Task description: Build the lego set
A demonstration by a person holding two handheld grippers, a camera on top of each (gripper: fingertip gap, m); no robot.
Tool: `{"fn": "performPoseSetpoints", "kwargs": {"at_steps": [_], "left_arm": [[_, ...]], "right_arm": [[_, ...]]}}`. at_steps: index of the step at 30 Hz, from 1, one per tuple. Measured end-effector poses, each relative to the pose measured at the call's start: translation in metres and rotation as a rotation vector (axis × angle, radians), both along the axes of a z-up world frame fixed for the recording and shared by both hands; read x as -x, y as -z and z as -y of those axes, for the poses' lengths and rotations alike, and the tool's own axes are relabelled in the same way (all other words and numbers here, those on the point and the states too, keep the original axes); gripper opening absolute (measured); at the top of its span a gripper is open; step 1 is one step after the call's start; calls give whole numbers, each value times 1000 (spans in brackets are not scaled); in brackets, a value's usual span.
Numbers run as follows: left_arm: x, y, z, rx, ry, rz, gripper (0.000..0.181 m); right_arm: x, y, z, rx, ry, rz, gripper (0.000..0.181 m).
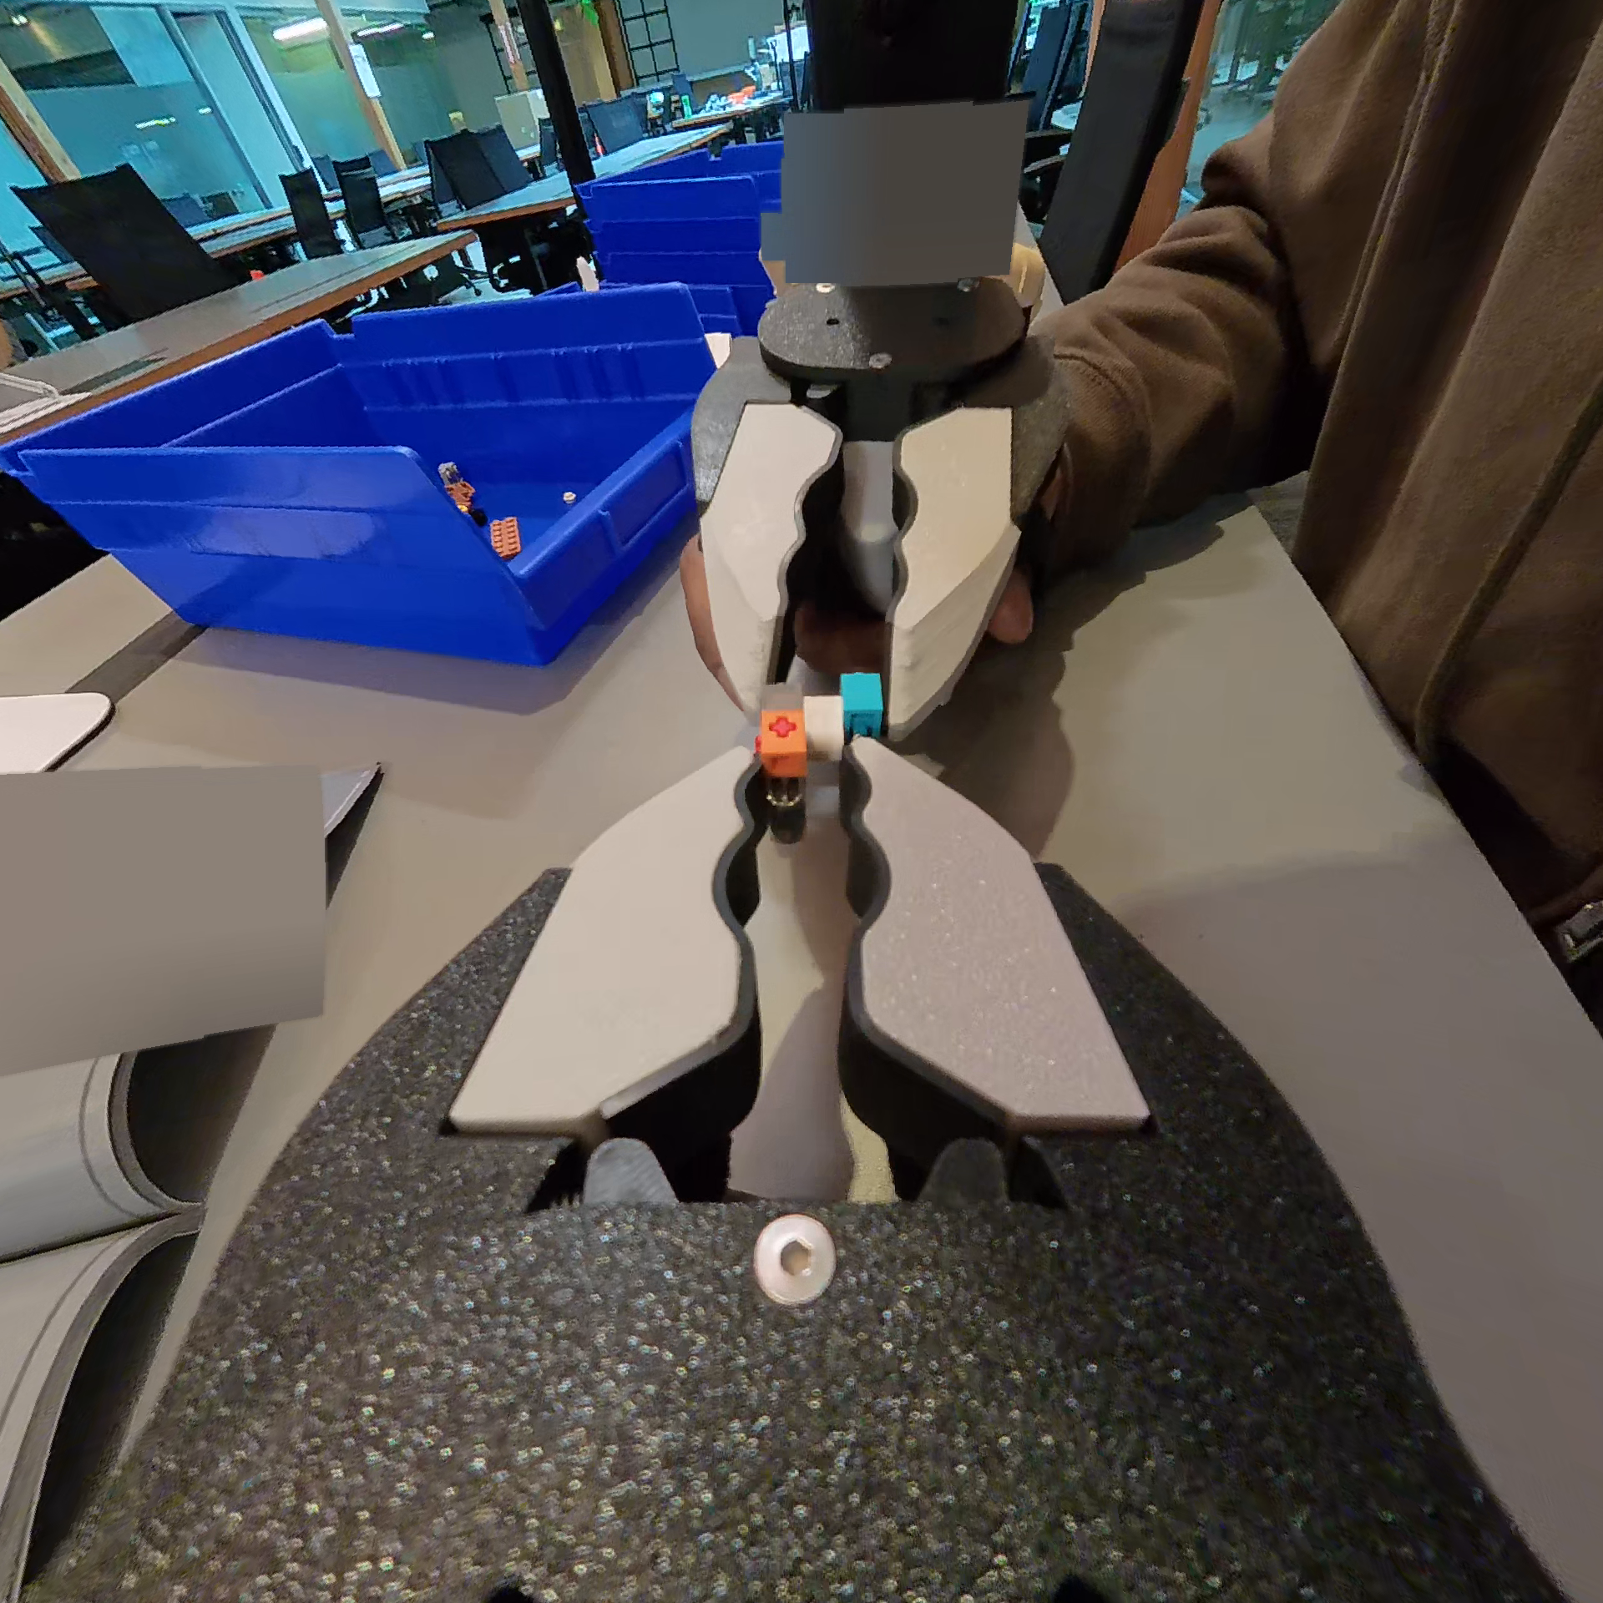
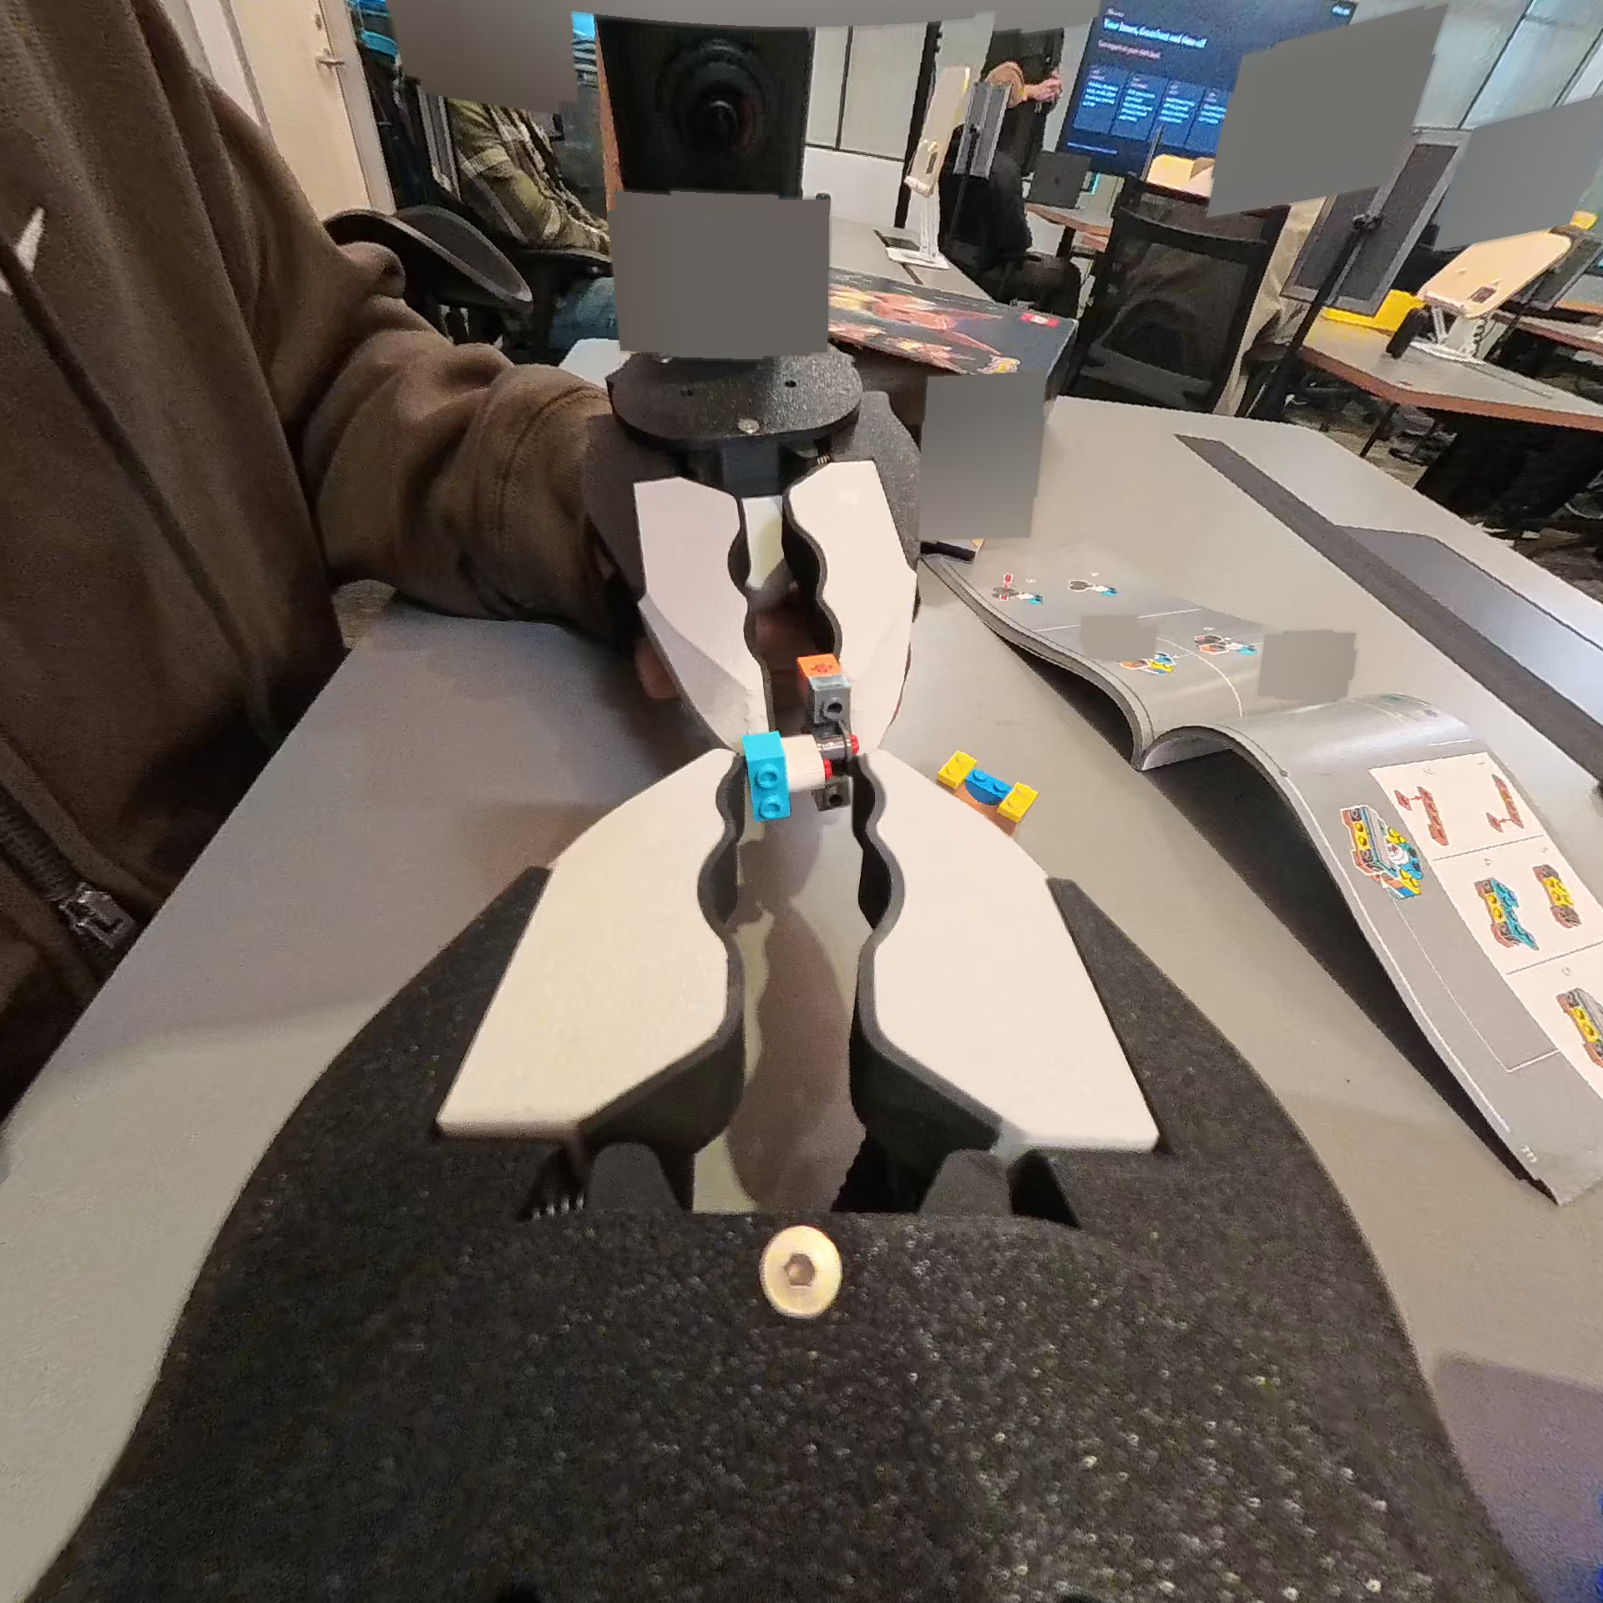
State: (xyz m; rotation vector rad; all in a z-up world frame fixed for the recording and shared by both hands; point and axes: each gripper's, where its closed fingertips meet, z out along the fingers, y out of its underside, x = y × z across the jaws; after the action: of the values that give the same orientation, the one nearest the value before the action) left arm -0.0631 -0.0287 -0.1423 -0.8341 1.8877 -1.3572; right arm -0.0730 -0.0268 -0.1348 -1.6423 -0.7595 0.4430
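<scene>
My two grippers meet tip to tip above the grey table (image 1: 1214, 781). My left gripper (image 1: 800, 768) is shut on a small grey piece with an orange top (image 1: 783, 736); it also shows in the right wrist view (image 2: 824, 690). My right gripper (image 2: 791, 772) is shut on a teal brick (image 2: 765, 778) joined to a white piece (image 2: 807, 757) and a dark part with red pins. In the left wrist view the right gripper (image 1: 828, 685) comes in from the top, with the teal brick (image 1: 863, 703) beside the orange-topped piece. The two sub-builds touch.
A blue bin (image 1: 347, 486) with a few loose pieces stands at the far left. A small yellow, blue and brown build (image 2: 989, 785) lies on the table beside an open instruction booklet (image 2: 1301, 737). The set's box (image 2: 945, 330) lies behind. A person's brown sleeves hold both grippers. The grippers are tip to tip, or close to it.
</scene>
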Motion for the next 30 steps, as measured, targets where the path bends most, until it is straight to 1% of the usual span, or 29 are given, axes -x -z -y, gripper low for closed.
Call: {"fn": "performPoseSetpoints", "kwargs": {"at_steps": [3,9,19,23,27,29,30], "left_arm": [[2,0,2,-3,18,-1,15],[3,3,5,-16,41,-9,15],[4,3,8,-3,49,-18,16],[0,0,3,21,14,-9,16],[-4,2,-4,-20,-35,10,16],[-6,2,-9,-12,-62,-1,16],[-6,2,-11,9,-69,-14,16]], "right_arm": [[4,0,3,-1,-28,4,18],[6,3,6,43,-68,-7,18],[6,4,9,82,-81,14,18],[2,1,4,47,-45,5,18],[-2,3,-2,15,22,49,19],[-6,1,-4,4,45,46,26],[-9,0,-5,5,58,33,27]]}}
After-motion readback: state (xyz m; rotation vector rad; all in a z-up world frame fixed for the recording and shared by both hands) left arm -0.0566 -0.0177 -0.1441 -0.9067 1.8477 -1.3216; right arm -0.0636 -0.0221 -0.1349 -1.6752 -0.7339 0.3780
